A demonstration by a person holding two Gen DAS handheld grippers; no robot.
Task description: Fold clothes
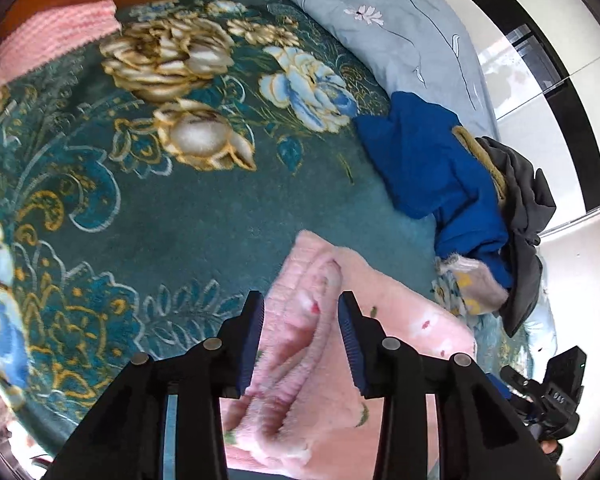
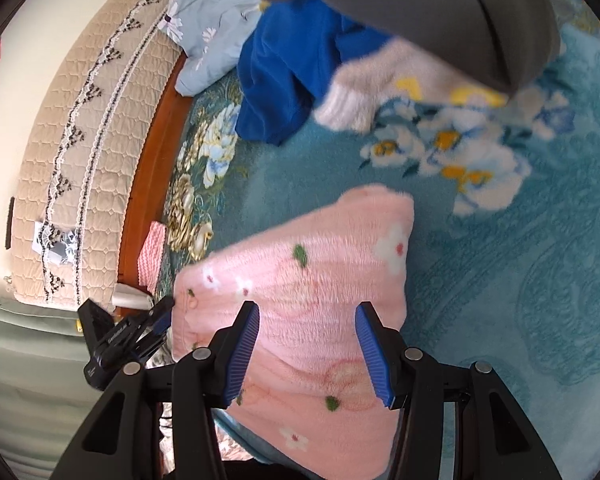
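A pink fleece garment point(image 1: 332, 344) with small flower prints lies folded on the teal floral blanket point(image 1: 188, 208). My left gripper point(image 1: 301, 298) hovers over its bunched edge, open, with a ridge of the fleece showing between the blue pads. In the right wrist view the same pink garment point(image 2: 312, 264) forms a rough rectangle, and my right gripper point(image 2: 307, 308) stands open just above its near part. The left gripper point(image 2: 128, 336) appears there at the garment's left edge. The right gripper point(image 1: 548, 392) shows at the far right of the left wrist view.
A blue garment point(image 1: 432, 168), a dark grey one point(image 1: 528, 208) and a pale fuzzy piece point(image 1: 476, 284) lie piled to the right. A light blue flowered pillow point(image 1: 400, 28) sits behind them. A pink knitted cloth point(image 1: 56, 36) lies by the wooden bed edge point(image 2: 148, 168).
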